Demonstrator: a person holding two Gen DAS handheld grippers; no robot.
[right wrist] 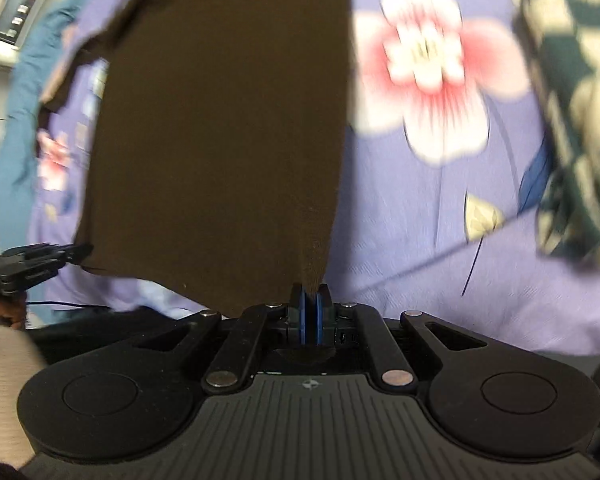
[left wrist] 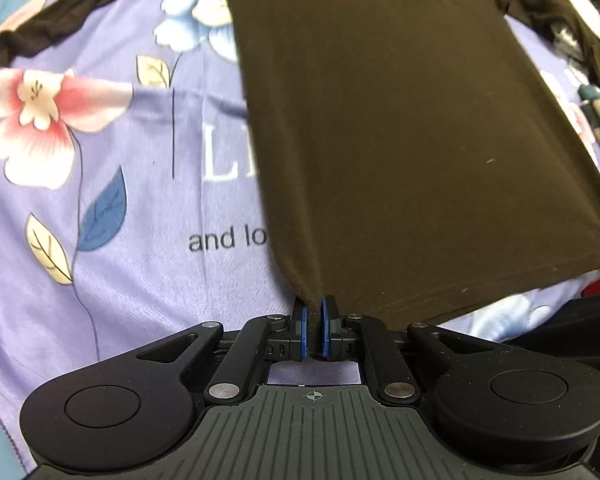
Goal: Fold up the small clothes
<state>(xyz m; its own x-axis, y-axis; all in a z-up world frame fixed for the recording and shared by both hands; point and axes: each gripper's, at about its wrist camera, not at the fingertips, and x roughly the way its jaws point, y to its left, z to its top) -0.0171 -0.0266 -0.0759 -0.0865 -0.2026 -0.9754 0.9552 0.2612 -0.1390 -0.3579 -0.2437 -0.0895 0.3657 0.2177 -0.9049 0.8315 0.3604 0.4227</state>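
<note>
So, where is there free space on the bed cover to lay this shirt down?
Free: the lilac floral bed cover left of the dark brown cotton shirt, around the pink flower. Crowded: the far right edge, with the dark checked cloth.

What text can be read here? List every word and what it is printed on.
"LI": large white letters on the purple sheet, the rest hidden by the brown shirt.
"and lo": dark letters on the sheet, cut off by the shirt.
Panel in the right wrist view: markings too blurred to read.
</note>
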